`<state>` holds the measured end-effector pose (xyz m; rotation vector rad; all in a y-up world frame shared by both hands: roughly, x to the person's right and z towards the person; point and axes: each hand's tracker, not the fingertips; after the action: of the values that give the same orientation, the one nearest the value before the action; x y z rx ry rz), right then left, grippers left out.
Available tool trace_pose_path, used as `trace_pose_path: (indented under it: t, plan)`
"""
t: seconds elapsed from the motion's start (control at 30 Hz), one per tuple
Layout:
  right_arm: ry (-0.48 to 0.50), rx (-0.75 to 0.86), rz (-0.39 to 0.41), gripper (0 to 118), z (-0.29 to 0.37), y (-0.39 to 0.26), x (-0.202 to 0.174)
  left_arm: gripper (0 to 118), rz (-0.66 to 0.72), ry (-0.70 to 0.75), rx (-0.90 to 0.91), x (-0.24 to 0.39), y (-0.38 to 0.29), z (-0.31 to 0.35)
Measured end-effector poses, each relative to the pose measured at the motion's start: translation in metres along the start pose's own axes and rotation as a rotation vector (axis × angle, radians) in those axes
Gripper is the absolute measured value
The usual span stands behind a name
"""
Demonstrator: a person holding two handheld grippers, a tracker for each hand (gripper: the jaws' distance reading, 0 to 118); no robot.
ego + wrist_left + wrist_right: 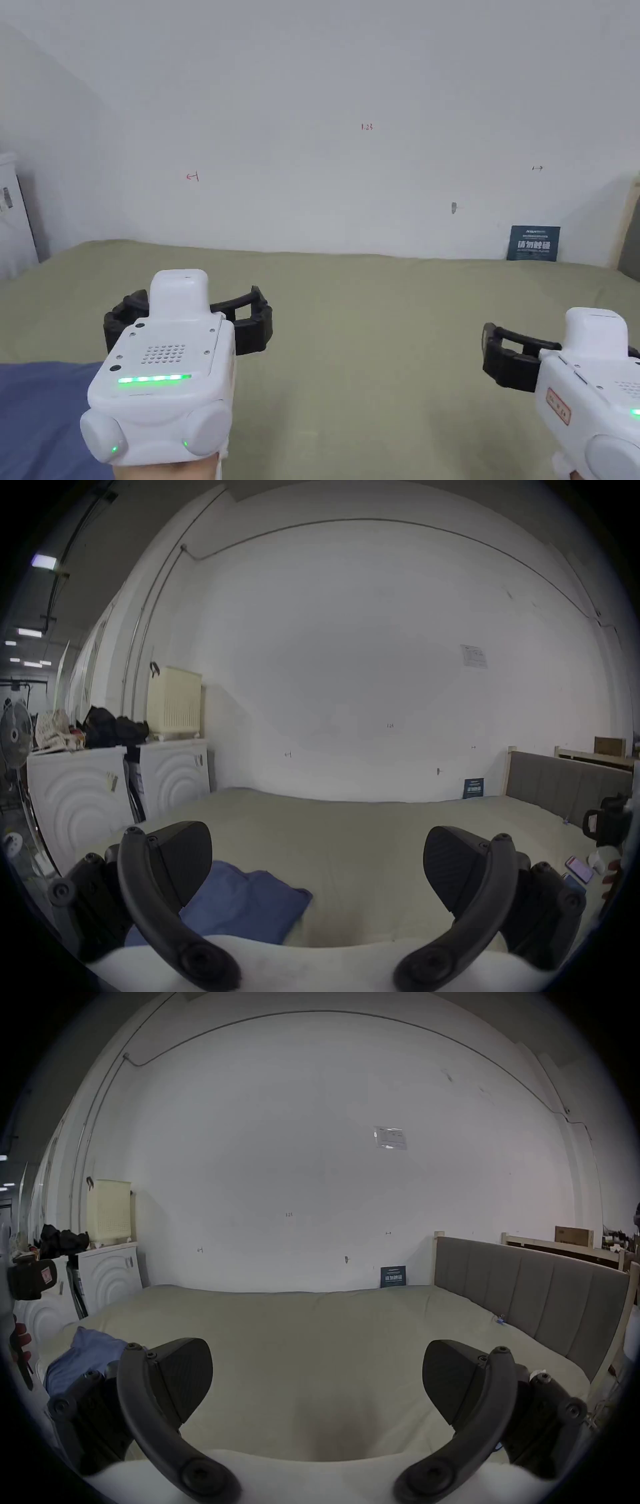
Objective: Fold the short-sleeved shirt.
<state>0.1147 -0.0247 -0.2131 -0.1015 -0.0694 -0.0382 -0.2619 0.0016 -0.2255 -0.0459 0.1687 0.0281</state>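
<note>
A blue shirt [37, 412] lies bunched at the near left of a bed covered in an olive-green sheet [387, 325]. In the left gripper view the shirt [242, 902] sits just below and between the jaws, nearer the left one. My left gripper [187, 312] hovers above the sheet beside the shirt, jaws wide apart and empty [317, 864]. My right gripper [531, 356] is held over bare sheet far to the right, also wide apart and empty [317, 1376]. From the right gripper view the shirt [86, 1355] lies at the far left.
A white wall [350, 125] backs the bed, with a dark blue card [533, 243] leaning at its foot. A grey padded headboard [519, 1297] bounds the right side. White machines [86, 791] stand left of the bed. A phone [579, 869] lies on the sheet at the right.
</note>
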Motion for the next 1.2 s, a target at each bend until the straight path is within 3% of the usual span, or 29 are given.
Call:
trace_pose_path:
  t: [0.37, 0.47, 0.67, 1.1, 1.17, 1.2]
  plan:
    - [-0.031, 0.041, -0.007, 118, 0.009, 0.016, -0.002, 118, 0.053, -0.006, -0.028, -0.009, -0.003, 0.0]
    - [-0.031, 0.039, 0.048, 118, 0.009, 0.019, -0.004, 118, 0.036, -0.007, -0.019, -0.009, -0.002, 0.001]
    - [-0.011, 0.039, 0.078, 118, 0.01, 0.016, -0.009, 118, -0.008, -0.008, -0.018, -0.002, 0.002, 0.002]
    - [0.007, 0.032, 0.063, 117, 0.011, 0.024, -0.007, 118, -0.016, 0.003, -0.035, 0.001, 0.01, -0.003]
    - [0.008, 0.021, 0.058, 114, 0.011, 0.029, -0.007, 118, -0.05, 0.023, -0.061, 0.004, 0.013, -0.005]
    - [0.009, 0.022, 0.061, 102, 0.012, 0.031, -0.007, 118, -0.05, 0.019, -0.065, 0.004, 0.014, -0.005]
